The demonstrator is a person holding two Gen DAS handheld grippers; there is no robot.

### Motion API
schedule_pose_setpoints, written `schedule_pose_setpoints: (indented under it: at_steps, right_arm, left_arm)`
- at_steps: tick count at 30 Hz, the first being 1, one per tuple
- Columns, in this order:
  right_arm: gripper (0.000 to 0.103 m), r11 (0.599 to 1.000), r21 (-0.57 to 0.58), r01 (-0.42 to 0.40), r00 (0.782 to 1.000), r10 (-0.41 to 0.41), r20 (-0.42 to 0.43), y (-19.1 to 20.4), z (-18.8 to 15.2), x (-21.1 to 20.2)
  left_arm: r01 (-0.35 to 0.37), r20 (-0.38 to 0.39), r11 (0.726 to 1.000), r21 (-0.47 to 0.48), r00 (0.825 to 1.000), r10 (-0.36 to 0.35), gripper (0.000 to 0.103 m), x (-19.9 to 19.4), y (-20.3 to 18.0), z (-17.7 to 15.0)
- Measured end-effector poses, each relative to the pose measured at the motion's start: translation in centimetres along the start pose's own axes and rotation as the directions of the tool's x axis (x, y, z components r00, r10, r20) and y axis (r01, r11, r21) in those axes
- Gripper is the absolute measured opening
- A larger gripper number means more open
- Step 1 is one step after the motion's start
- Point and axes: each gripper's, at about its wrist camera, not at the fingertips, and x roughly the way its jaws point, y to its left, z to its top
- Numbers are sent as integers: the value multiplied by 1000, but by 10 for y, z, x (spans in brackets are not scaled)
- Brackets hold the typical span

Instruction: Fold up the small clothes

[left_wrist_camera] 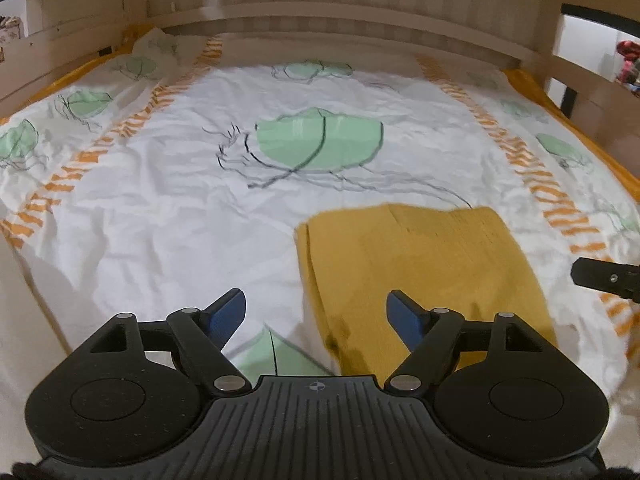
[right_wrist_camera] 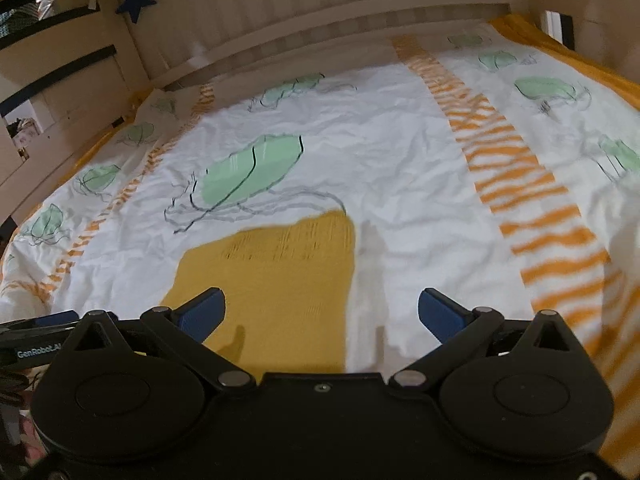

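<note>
A mustard-yellow knitted garment (left_wrist_camera: 424,264) lies folded flat on the bed, toward the near right in the left wrist view; it also shows in the right wrist view (right_wrist_camera: 276,280) at the near left. My left gripper (left_wrist_camera: 316,316) is open and empty, above the garment's left edge. My right gripper (right_wrist_camera: 322,316) is open and empty, above the garment's right edge. The right gripper's finger tip (left_wrist_camera: 600,276) shows at the right edge of the left wrist view. Part of the left gripper (right_wrist_camera: 36,336) shows at the left edge of the right wrist view.
The bed cover (left_wrist_camera: 180,208) is white with green leaf prints and orange striped bands. A pale wooden headboard (left_wrist_camera: 320,12) stands at the far end, with wooden side rails (right_wrist_camera: 60,80) along the bed. A blue star (right_wrist_camera: 136,0) hangs on the left rail.
</note>
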Motion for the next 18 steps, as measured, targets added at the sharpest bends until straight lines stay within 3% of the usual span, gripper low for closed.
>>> schedule_pose_setpoints:
  at_steps: [6, 12, 18]
  right_arm:
    - [103, 1000, 2, 11, 999, -11, -41, 6, -25, -21]
    - [103, 995, -54, 82, 995, -86, -59, 12, -48, -41]
    - [103, 994, -68, 87, 994, -92, -66, 19, -57, -53]
  left_arm:
    - [37, -49, 999, -3, 998, -38, 76, -18, -6, -21]
    - [-16, -43, 1000, 26, 999, 18, 76, -36, -16, -33]
    - [-56, -76, 998, 31, 995, 58, 76, -44, -20, -41]
